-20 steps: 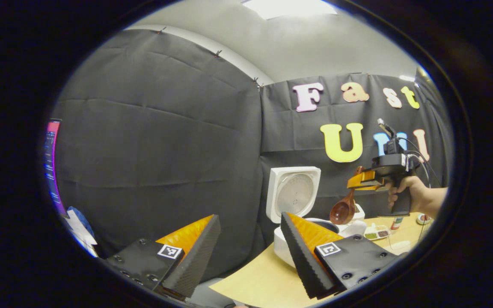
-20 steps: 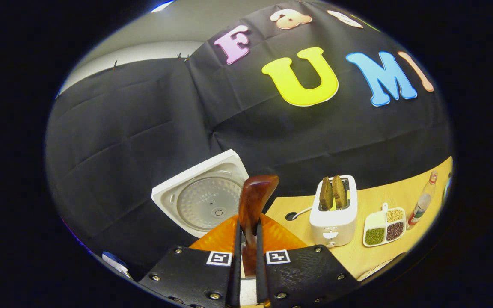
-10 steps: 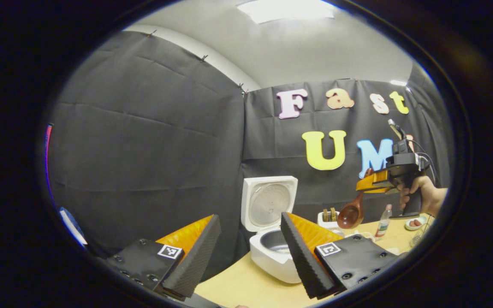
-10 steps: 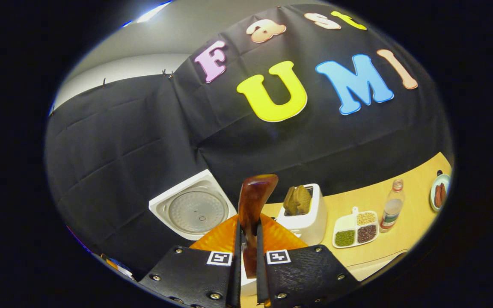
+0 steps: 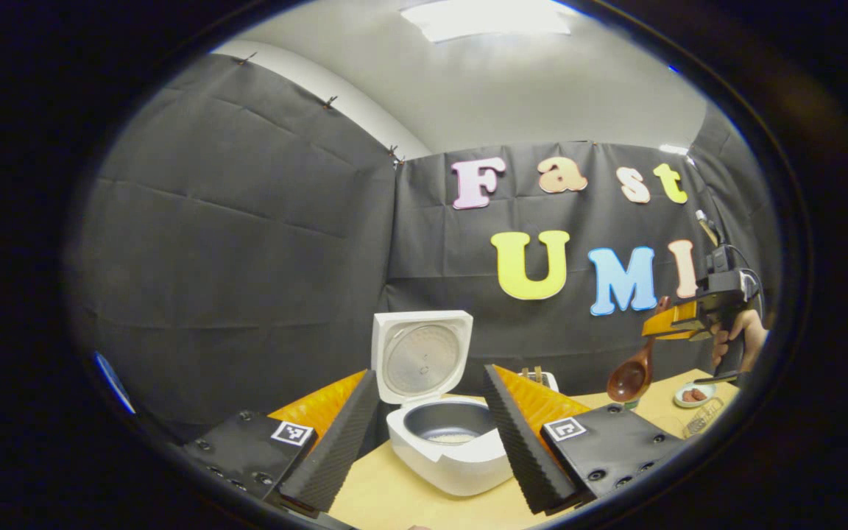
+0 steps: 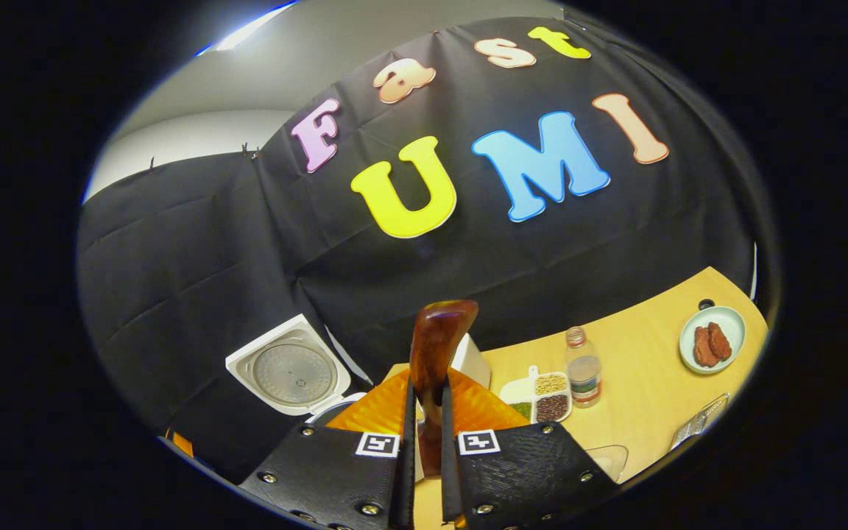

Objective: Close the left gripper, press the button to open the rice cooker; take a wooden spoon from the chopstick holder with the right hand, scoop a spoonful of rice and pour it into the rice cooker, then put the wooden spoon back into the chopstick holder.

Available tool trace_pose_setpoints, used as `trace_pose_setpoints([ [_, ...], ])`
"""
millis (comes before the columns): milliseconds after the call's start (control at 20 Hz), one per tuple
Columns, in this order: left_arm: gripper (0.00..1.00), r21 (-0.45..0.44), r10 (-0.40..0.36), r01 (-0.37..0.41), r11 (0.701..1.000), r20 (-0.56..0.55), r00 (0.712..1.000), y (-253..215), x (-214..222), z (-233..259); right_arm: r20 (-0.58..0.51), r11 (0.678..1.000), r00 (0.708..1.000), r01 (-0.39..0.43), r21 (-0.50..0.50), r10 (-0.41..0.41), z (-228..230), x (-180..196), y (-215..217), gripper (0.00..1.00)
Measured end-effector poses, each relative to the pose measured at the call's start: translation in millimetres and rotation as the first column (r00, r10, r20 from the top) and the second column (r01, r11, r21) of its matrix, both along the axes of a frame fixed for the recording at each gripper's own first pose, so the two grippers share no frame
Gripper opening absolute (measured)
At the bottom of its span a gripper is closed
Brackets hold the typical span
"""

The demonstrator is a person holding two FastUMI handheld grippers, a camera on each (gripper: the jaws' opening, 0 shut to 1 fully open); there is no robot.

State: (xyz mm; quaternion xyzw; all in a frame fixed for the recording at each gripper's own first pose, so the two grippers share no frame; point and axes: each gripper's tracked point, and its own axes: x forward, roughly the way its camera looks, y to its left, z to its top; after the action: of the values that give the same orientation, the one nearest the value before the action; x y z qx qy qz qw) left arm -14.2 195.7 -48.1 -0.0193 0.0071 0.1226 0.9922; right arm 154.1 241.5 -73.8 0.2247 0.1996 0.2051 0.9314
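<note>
Black cloth walls stand behind a wooden table [image 5: 424, 500]. On it sits the rice cooker [image 5: 450, 445], lid raised, seen between the wide-open fingers of the left gripper [image 5: 430, 434], which holds nothing. The right gripper [image 6: 424, 449] is closed on the wooden spoon [image 6: 435, 353]: its handle stands between both fingers and its bowl hangs below, above the table.

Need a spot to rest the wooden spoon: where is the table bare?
Bare table lies between the bottle and the plate of meat. It is crowded around the divided bean dish, beside the bottle.
</note>
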Motion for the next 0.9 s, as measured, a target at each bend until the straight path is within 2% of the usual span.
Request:
trace_pose_setpoints([
  [200, 1.00, 0.004, -0.039, 0.039, 0.999, 0.013, 0.999, -30.5, 12.9, 7.1, 0.003, 0.996, 0.996, 0.085, -0.034, -0.085, -6.6, -0.5, -60.6, 0.14],
  [400, 0.94, -0.014, -0.085, 0.086, 0.996, 0.016, 0.996, -62.5, 22.8, 8.0, -0.010, 0.985, 0.987, 0.160, -0.060, -0.160, -15.8, -2.7, -112.5, 0.14],
  [450, 0.98, -0.013, -0.096, 0.096, 0.995, 0.011, 0.995, -70.1, 25.1, 7.3, -0.012, 0.983, 0.984, 0.176, -0.060, -0.177, -16.8, -3.3, -124.3, 0.14],
  [900, 0.98, 0.006, -0.158, 0.158, 0.987, 0.015, 0.987, -126.6, 41.1, 19.8, -0.018, 0.940, 0.949, 0.309, -0.147, -0.314, -52.4, -16.8, -227.5, 0.14],
])
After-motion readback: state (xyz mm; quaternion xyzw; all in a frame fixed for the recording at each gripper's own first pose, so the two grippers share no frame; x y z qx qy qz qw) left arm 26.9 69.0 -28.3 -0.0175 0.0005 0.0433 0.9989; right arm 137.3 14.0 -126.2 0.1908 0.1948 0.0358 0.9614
